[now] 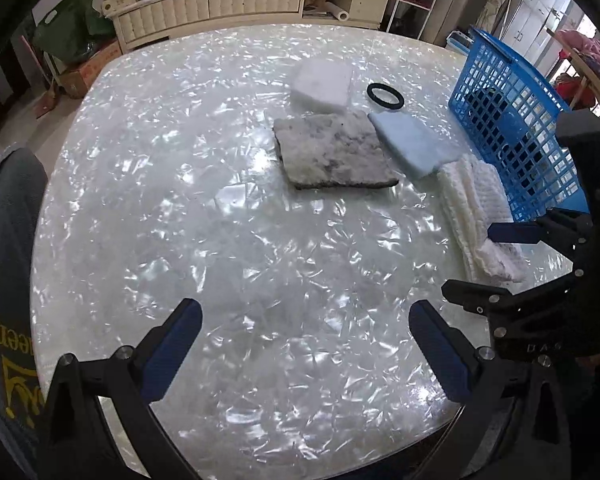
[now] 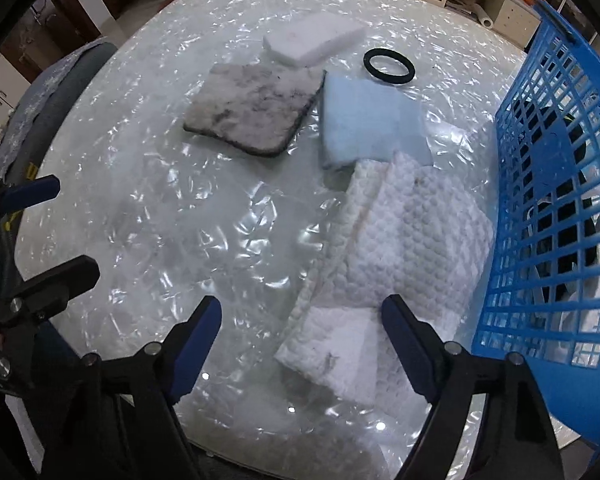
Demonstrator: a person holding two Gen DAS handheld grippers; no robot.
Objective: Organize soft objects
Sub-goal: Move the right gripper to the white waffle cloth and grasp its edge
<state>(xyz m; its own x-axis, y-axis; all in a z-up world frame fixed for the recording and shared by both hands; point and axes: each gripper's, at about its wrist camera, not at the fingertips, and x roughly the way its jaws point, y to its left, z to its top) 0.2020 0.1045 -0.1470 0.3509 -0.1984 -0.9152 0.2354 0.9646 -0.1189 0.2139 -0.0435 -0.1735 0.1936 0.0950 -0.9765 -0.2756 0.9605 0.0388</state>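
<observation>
A white waffle cloth lies folded on the shiny table, close to a blue mesh basket. My right gripper points down over the cloth's near corner. Its jaws are open, with the corner between them and the pads not pressing on it. A light blue pad, a stained grey pad, a white foam block and a black ring lie farther back. My left gripper hangs open over bare table, left of the cloth. Beside it is the right gripper.
The basket stands along the table's right edge with dark and white things inside. A chair draped in dark fabric with yellow print sits at the left edge. A cream cabinet and shelves stand beyond the table.
</observation>
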